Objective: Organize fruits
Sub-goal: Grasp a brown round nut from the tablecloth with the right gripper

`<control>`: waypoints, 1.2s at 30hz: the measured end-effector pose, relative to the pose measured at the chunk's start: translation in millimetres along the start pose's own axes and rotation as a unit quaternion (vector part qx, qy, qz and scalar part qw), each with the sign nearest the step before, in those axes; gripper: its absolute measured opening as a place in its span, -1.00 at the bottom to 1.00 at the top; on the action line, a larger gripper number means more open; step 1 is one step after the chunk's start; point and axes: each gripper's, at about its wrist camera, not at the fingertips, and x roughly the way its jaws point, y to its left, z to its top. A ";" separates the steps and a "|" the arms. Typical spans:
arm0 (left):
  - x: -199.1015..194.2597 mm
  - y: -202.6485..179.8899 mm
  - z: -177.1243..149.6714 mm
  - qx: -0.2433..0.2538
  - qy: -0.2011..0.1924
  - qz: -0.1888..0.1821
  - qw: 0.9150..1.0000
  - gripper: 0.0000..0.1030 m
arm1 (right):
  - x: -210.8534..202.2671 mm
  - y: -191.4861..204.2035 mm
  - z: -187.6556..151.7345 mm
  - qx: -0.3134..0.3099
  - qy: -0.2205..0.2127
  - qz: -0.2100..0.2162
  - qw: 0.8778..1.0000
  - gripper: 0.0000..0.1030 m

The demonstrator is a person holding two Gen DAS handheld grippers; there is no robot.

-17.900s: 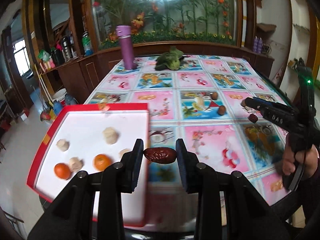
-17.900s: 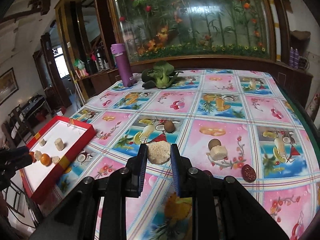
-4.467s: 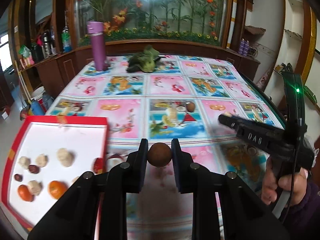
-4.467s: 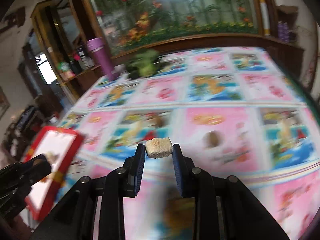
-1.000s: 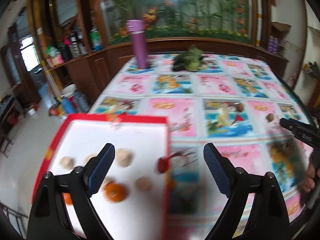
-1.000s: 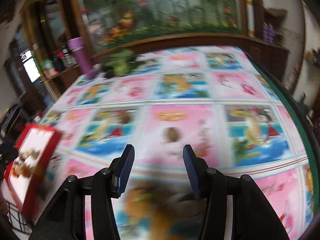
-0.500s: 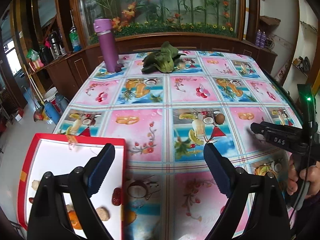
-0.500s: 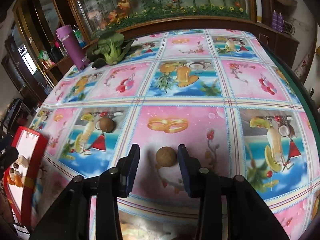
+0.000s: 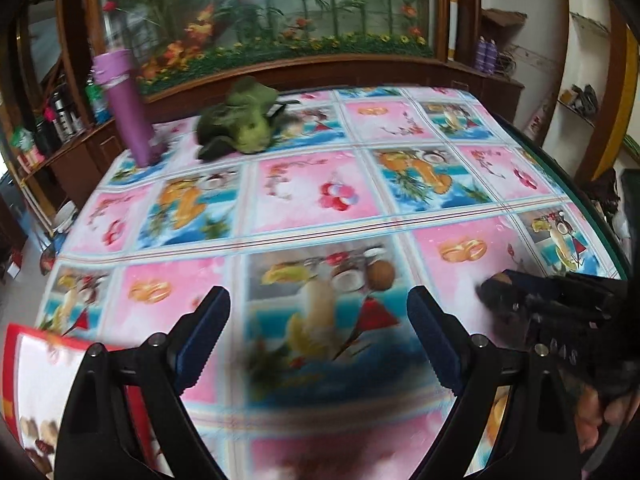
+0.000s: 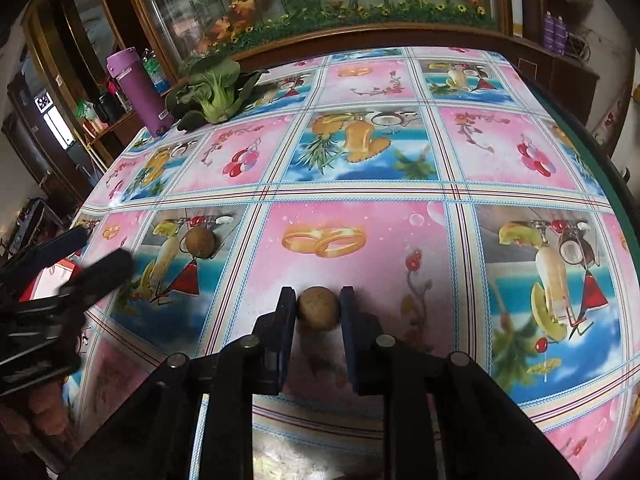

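My right gripper (image 10: 317, 310) is shut on a small round brown fruit (image 10: 318, 307), which sits low on the flowered tablecloth (image 10: 400, 168). A second round brown fruit (image 10: 199, 242) lies to its left, also visible from the left wrist as the brown fruit (image 9: 381, 275). My left gripper (image 9: 318, 312) hangs wide open and empty just short of that fruit. The red tray (image 9: 24, 364) with a white floor holds several fruits at its lower left; only its corner shows. The right gripper (image 9: 516, 292) appears at the right of the left wrist view, blurred.
A purple bottle (image 10: 138, 88) and a green leafy vegetable (image 10: 216, 88) stand at the table's far left. A wooden cabinet with a flower display runs behind the table. The table's dark edge (image 10: 592, 148) curves along the right. A hand (image 9: 600, 420) holds the right gripper.
The right gripper has moved forward and shut on the brown fruit. The left gripper, still open, has swung away from the tray toward the other brown fruit.
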 end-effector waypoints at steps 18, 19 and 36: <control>56.5 -22.5 8.9 -0.003 0.050 -0.040 0.998 -0.15 | 0.9 0.5 1.3 0.001 0.004 -0.003 1.000 -0.58; 56.6 -22.9 9.2 -0.003 0.050 -0.042 0.998 -0.21 | 1.0 0.8 1.3 0.000 0.004 -0.003 1.000 -0.58; -18.3 4.8 -15.2 -0.037 -0.009 -0.046 0.998 -0.56 | -2.6 3.5 0.6 -0.015 -0.033 -0.016 0.999 -0.59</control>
